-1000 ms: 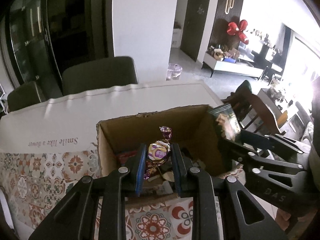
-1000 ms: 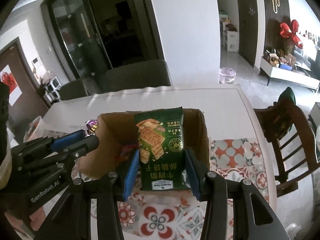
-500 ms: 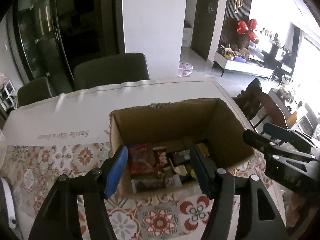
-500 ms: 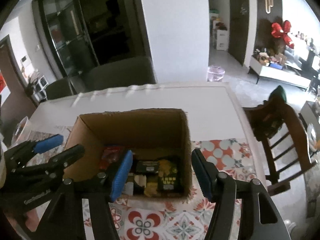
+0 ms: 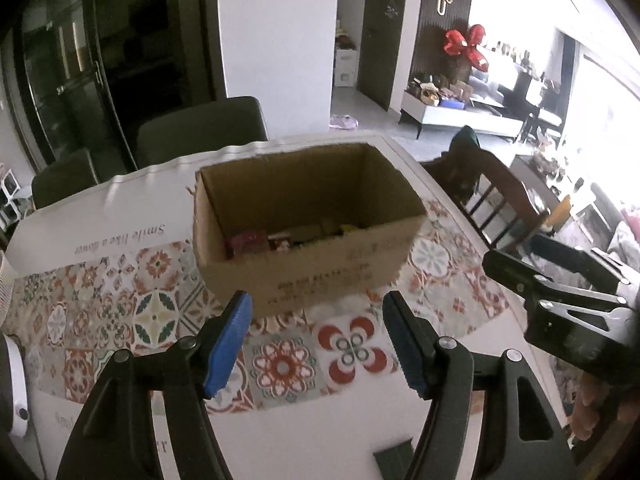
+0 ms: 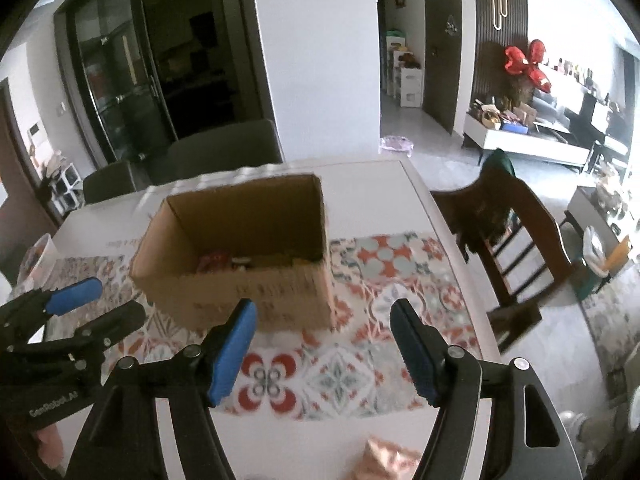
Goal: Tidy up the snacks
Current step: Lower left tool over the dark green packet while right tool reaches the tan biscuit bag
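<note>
- Snacks (image 5: 276,240) lie in a loose pile at the bottom of an open cardboard box (image 5: 320,280); red wrappers sit toward the box's left side and darker and yellowish packets toward its right. Individual packets are too small to tell which way each one points.
- From the right wrist view the same snacks (image 6: 240,262) show only as a strip of red and pale wrappers above the near wall of the cardboard box (image 6: 248,296).
- The box's long axis runs left to right across both views, with its open top facing up and printed text on the near wall.
- The box stands on a white surface (image 5: 120,204), partly on a mat (image 5: 160,312) patterned with red, green and orange tiles.
- The left gripper (image 5: 316,340) hangs above the mat just in front of the box's near wall, its blue-padded jaws spread wide with nothing between them.
- The right gripper (image 6: 323,350) is likewise in front of the box and above the mat, jaws spread wide and holding nothing.
- The snacks lie beyond and below both grippers, apart from them, inside the box.
- A dark green flat packet (image 5: 396,458) lies on the surface near the bottom edge of the left view, and a crinkled pinkish wrapper (image 6: 390,458) lies near the bottom edge of the right view.
- A dark wooden chair (image 6: 508,240) stands at the right end of the surface, and grey chairs (image 5: 200,128) stand along its far side.
</note>
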Tool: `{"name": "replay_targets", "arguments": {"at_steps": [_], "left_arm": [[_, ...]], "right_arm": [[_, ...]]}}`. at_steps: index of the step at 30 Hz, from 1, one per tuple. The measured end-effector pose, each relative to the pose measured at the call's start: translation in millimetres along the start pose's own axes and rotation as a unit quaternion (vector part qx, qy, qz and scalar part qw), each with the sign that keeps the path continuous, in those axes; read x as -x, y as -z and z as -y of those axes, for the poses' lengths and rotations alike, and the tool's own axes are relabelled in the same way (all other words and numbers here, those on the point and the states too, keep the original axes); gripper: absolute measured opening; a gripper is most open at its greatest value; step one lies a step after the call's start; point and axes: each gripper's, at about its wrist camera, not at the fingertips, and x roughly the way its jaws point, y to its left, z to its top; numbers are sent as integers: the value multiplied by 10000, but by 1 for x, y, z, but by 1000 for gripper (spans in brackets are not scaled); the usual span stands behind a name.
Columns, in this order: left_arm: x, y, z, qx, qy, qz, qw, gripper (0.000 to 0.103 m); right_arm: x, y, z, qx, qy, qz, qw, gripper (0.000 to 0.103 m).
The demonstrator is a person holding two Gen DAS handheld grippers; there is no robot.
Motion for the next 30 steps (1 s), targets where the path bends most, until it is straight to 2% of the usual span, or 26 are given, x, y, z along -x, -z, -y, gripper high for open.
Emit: {"name": "replay_targets", "arguments": {"at_steps": [5, 11, 18, 25, 30], "left_arm": [[-1, 23, 15, -11, -64, -201, 9998, 73], [-13, 54, 34, -3, -79, -678, 9977, 73], [-19, 84, 54, 27, -154, -995, 9949, 73], [-32, 111, 68, -59, -202, -1435, 9894, 73], [-47, 134, 77, -12, -175, -1853, 9825, 72]], "right_arm": [[11, 22, 7, 30, 135, -43, 9999, 78], [6, 52, 34, -250, 187, -421, 9986, 78], [-4, 84, 60, -545, 153, -846, 9948, 78], [-19, 113, 71, -616, 104, -1246, 9902, 78], [-37, 134, 78, -685, 115, -1570, 9851, 78]]}}
